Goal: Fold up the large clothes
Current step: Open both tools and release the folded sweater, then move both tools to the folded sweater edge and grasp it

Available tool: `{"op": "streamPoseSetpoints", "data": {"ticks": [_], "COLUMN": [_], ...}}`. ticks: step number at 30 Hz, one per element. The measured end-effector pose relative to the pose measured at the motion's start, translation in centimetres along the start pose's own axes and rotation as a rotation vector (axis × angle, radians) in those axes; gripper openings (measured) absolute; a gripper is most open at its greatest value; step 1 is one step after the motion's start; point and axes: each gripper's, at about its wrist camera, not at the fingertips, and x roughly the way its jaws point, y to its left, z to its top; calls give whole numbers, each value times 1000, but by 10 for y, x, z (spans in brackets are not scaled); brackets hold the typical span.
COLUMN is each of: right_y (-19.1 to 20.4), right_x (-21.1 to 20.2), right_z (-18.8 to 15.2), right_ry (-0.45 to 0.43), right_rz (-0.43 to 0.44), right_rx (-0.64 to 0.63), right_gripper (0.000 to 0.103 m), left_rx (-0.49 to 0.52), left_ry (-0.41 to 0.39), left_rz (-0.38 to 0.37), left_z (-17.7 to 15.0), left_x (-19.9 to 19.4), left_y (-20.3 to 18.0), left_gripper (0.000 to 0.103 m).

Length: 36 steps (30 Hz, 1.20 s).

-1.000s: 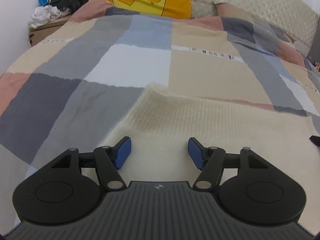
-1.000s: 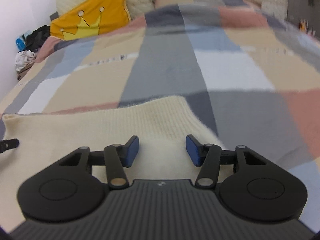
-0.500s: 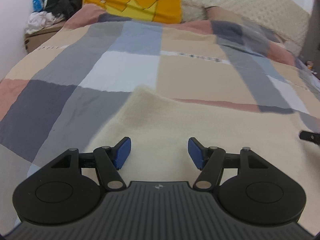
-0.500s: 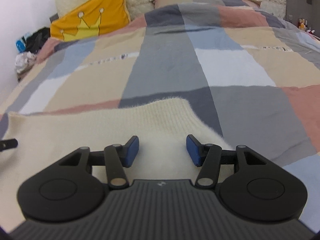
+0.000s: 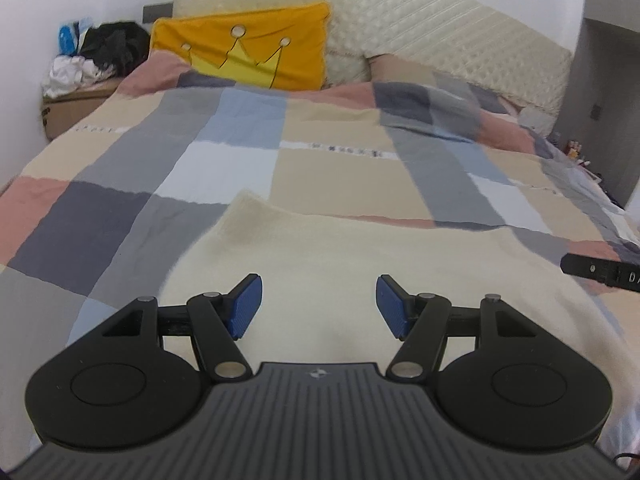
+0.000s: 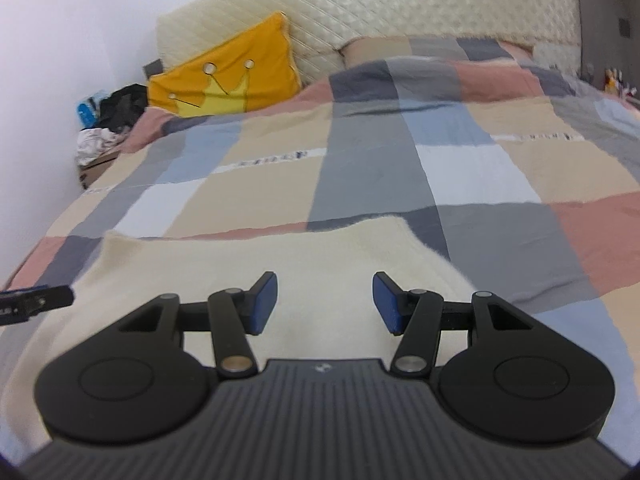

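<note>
- Bed (image 5: 100,168): covered by a patchwork quilt (image 5: 344,168) of beige, grey, blue and pink blocks.
- Cream knitted garment (image 5: 360,264): lies spread flat on the quilt's near end, well apart from the pillow.
- Yellow crown pillow (image 5: 248,48): leans against the headboard (image 5: 460,44).
- Left gripper (image 5: 319,306): above the garment; jaws wide, holding nothing.
- Right gripper (image 6: 325,302): above the garment; jaws moderately parted, empty.

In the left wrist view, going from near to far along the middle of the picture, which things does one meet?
left gripper with open jaws → cream garment → patchwork bedcover → yellow crown pillow → quilted cream headboard
</note>
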Motion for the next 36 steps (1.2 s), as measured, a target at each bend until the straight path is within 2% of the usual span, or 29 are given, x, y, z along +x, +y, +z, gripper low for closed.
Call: {"op": "streamPoseSetpoints", "data": {"ticks": [4,9,12,16,21,24,26,28,30,32,36], "right_y": [4,13,17,19,16,7,1,-1,-3,-6,-17], "right_x": [-32,-59,-71,-86,-100,-99,-94,-88,-80,-75,-65], "right_z": [-9,-30,-42,-58,-76,-86,-95,-102,-107,-113,-128], "right_ry": [-37,-19,-18,12,22,59,89,126,162,186,233], "right_rz": [27,43,45,81,148,241,269,280,289,310,273], "right_rx": [10,-14,-3,75,207,357,447,498,558,626,756], "right_gripper": [56,56,56,56,58,58,58,58,59,64,67], "left_rx": [-5,50,43,16,-51,-189,-249,-286,-336,-391,-558], "left_ry": [-14,-32,-40,-46,-3,56,76,104,142,183,280], "left_rz": [-21,-29,-66,-70,-111,-199,-197,-180,-193,-200,-229], "left_z": [-14,-33,-44,-60,-78,-84,-89,-94,-98,-103,-119], "left_x": [-30,-63,-84,-106,-120,-121,-120,-116,-108,-100,-83], "left_y": [-13,-37,-48,-51,-45,-31,-23,-17,-9,-1,19], "left_gripper": [69,69,69,69,69,69,69,70,71,71,73]}}
